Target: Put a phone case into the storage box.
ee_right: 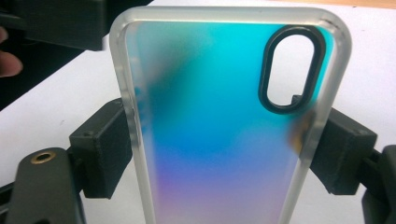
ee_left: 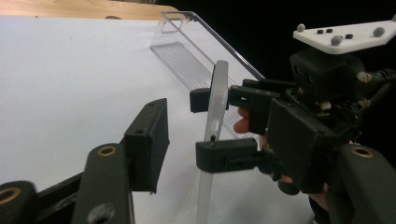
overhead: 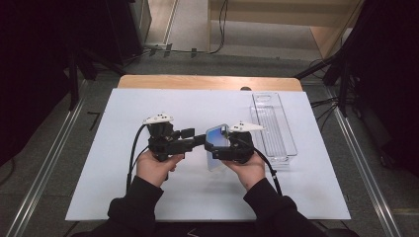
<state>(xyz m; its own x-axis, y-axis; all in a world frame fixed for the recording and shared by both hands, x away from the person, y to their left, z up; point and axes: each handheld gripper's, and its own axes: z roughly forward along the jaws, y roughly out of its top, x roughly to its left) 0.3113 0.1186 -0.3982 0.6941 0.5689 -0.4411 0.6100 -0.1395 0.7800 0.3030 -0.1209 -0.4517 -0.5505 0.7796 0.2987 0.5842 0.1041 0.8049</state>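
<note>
The right tool [overhead: 217,144] clamps the iridescent blue, frosted-edged phone case [ee_right: 219,135] by its long sides, upright above the white desk [overhead: 118,158]. The left tool [overhead: 190,136] stands open just beside it. Farther off lies a clear plastic tray [overhead: 274,123]; carry the case level and lower it in squarely.

Both black two-jaw grippers are held above the middle of the white table, jaws pointed at each other. The left gripper [overhead: 190,138] is held with jaws apart, nothing pressed. The right gripper [overhead: 217,143] is clamped across the iridescent translucent phone case [ee_right: 219,135].
</note>
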